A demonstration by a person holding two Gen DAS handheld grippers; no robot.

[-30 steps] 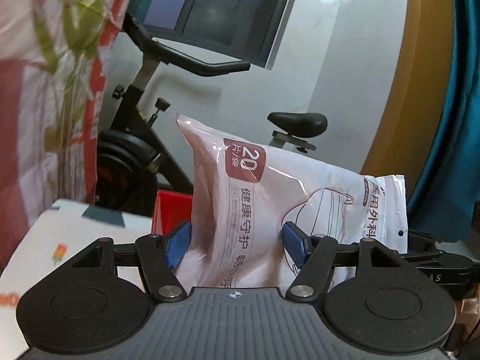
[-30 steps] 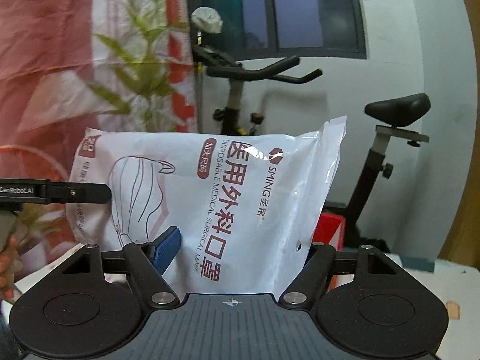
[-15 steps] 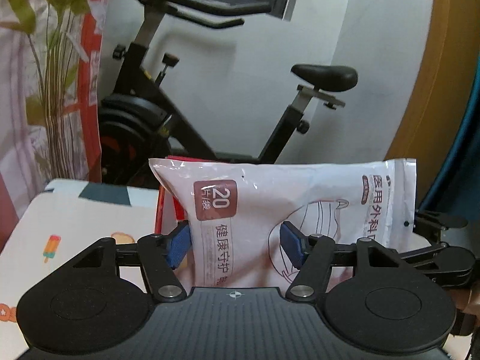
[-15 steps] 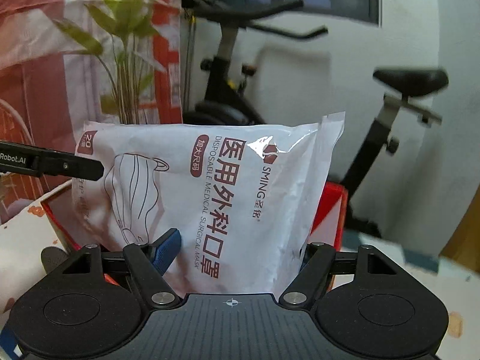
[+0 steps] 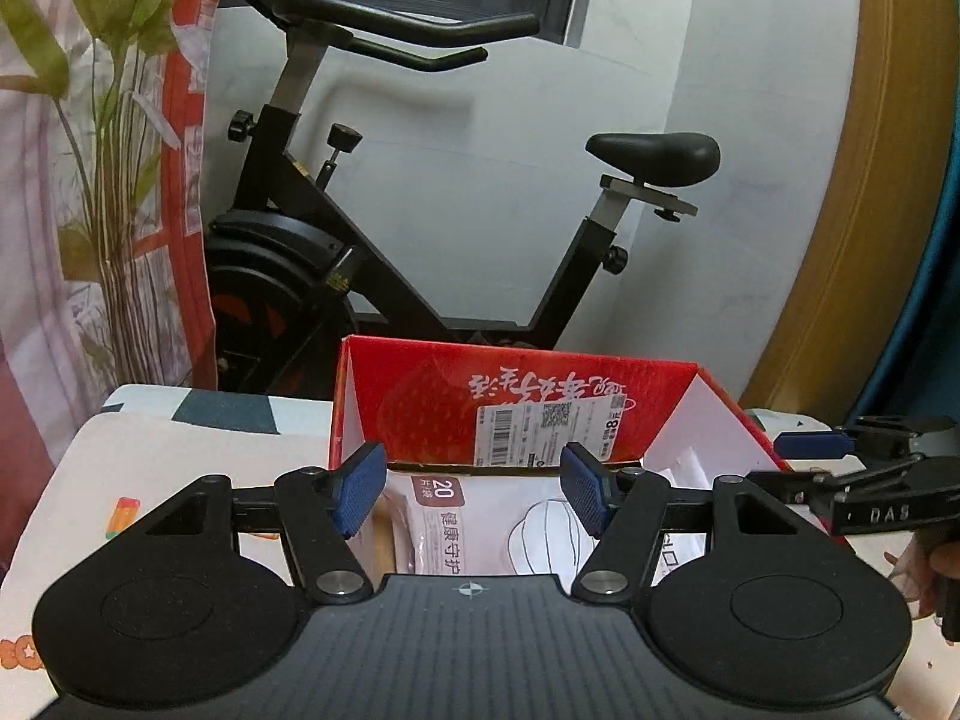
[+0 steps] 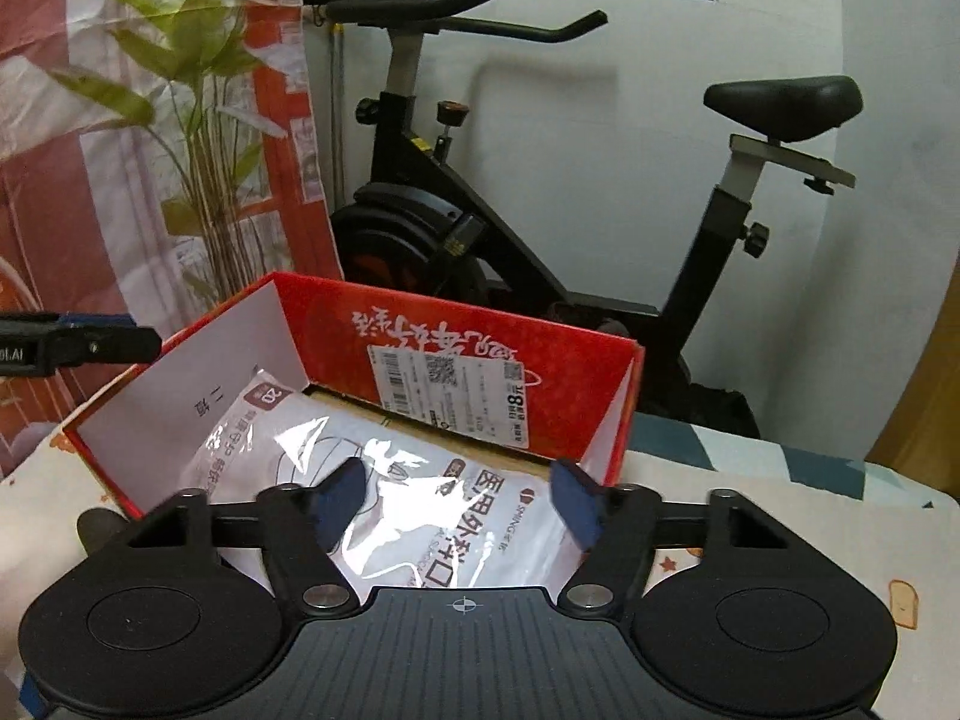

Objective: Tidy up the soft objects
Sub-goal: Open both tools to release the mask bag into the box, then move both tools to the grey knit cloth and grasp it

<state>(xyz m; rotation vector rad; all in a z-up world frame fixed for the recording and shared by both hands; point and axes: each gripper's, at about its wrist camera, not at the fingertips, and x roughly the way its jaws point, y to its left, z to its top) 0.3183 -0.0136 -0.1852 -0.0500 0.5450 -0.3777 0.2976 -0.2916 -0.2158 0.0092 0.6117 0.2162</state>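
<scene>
Two sets of tongs, the left tongs (image 5: 474, 495) and the right tongs (image 6: 459, 501) (just closing a bit), stood open over the mask bag (image 6: 384, 480) lying in the red box (image 6: 480, 330), so lifting straight up seemed best.

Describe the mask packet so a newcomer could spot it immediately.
Find the black exercise bike; in front of it an open red box sits on the table. The mask packet lies flat inside it: glossy white plastic with a mask drawing.
</scene>
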